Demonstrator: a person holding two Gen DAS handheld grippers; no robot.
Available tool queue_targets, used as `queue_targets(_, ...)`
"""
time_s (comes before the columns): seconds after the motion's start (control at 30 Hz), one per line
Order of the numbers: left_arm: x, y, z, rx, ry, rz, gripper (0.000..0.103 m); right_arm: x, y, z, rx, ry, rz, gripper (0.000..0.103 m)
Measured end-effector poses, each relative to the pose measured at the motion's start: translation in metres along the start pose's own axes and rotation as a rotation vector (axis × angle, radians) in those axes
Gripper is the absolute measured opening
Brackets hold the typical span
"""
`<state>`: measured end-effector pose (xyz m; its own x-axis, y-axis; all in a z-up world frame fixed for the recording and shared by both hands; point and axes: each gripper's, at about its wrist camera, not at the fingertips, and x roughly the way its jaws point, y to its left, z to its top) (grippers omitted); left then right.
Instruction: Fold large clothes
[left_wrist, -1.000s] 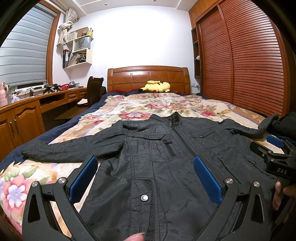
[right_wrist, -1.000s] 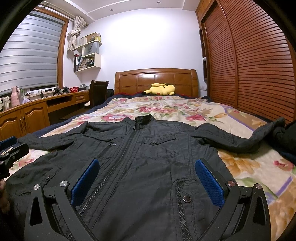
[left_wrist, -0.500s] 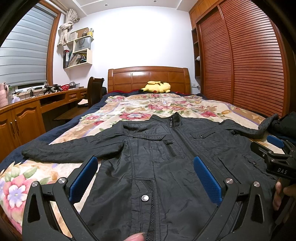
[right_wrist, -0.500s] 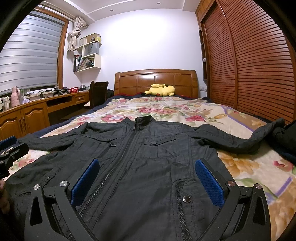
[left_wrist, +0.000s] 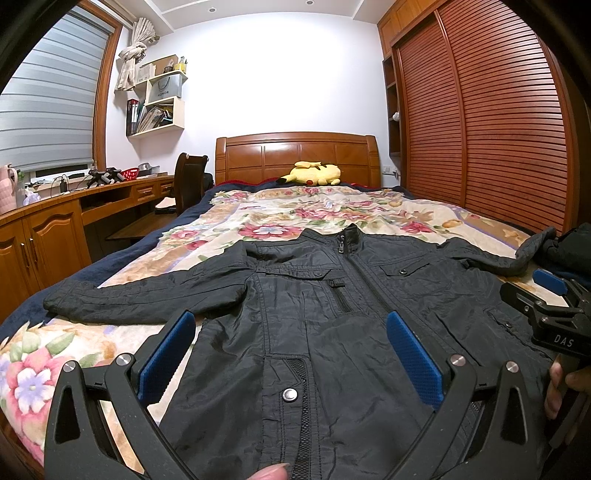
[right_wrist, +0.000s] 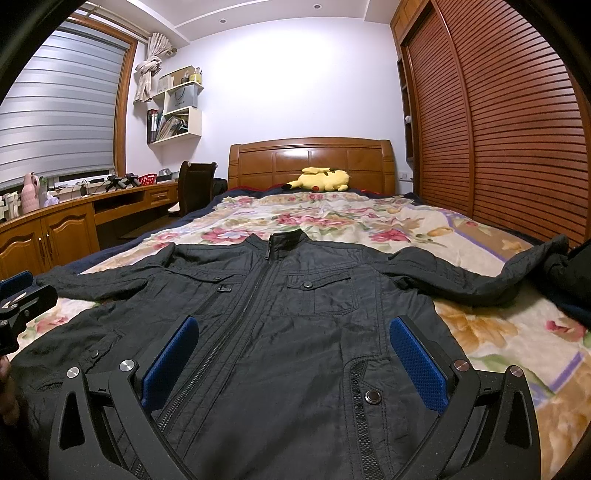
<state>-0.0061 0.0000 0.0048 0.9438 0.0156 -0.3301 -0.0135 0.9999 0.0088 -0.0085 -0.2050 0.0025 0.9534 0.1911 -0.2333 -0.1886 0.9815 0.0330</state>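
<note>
So the black jacket (left_wrist: 332, 314) lies flat on the bed (left_wrist: 369, 214), collar pointing away, hem right under the wide-open left gripper (left_wrist: 291, 354) and right gripper (right_wrist: 295, 358), each nearest its own sleeve.

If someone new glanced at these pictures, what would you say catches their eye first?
A black jacket lies spread flat, zipped up, sleeves out, on the floral bedspread. A yellow plush toy rests by the wooden headboard. Both claws, left and right, hang open over the jacket's hem.

Crinkled, faintly shiny black cloth jacket (left_wrist: 332, 314) on soft floral blanket (left_wrist: 332, 210); glossy wooden headboard (left_wrist: 295, 155).
</note>
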Motion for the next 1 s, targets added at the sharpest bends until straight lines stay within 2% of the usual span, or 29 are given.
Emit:
queue_targets(0.53, -0.001, 0.001, 0.001, 0.0, -0.001, 0.0, 0.103, 0.0, 0.0, 0.0, 0.0, 0.0, 0.001, 0.103)
queue_targets(0.67, -0.001, 0.002, 0.002, 0.005, -0.002, 0.005, 0.103, 0.004, 0.001, 0.002, 0.001, 0.024, -0.009, 0.103)
queue_targets(0.8, -0.004, 0.015, 0.007, 0.004, 0.001, 0.01, 0.103, 0.008, 0.004, 0.012, 0.001, 0.05, -0.002, 0.103)
queue_targets(1.0, 0.001, 0.042, 0.015, 0.002, 0.031, 0.032, 0.103, 0.007, 0.018, 0.028, -0.039, 0.043, 0.028, 0.103)
